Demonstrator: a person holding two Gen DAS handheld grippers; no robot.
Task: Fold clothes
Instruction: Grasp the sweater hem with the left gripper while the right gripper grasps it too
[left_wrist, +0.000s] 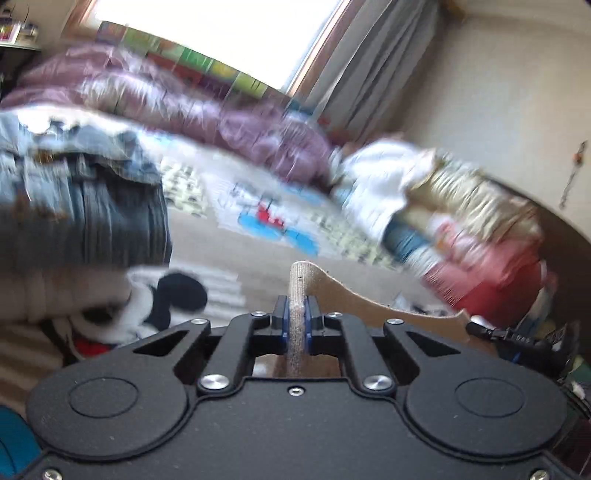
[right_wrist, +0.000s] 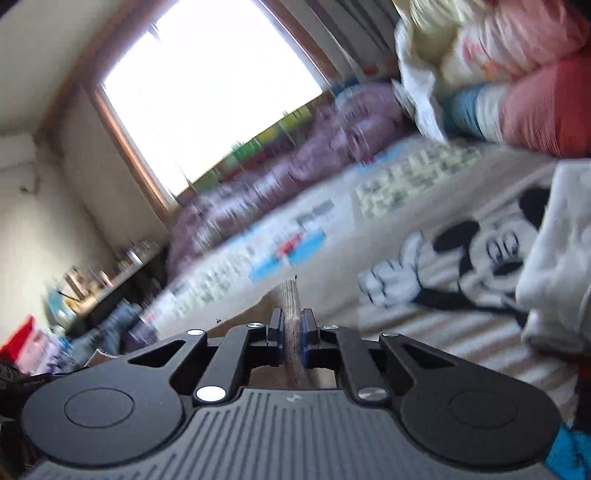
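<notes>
Tan cloth (left_wrist: 300, 295): pinched in both clamped grippers, left gripper (left_wrist: 297, 325), right gripper (right_wrist: 291, 328).
Print: cartoon-mouse garment (right_wrist: 476, 258), centre right.
Writing: none readable; blurred.

Right gripper (right_wrist: 293, 332) pinches a tan cloth edge (right_wrist: 289, 295); cartoon-mouse garment (right_wrist: 461, 258) lies beside it.

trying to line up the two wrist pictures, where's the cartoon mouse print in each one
Left wrist view: the cartoon mouse print sits low at left, only a black ear and white trim showing beside the left tool.
Right wrist view: it lies at right of centre, face and white glove clear, up and right of the right tool.
Shared landmark: the purple quilt below the bright window.
</notes>
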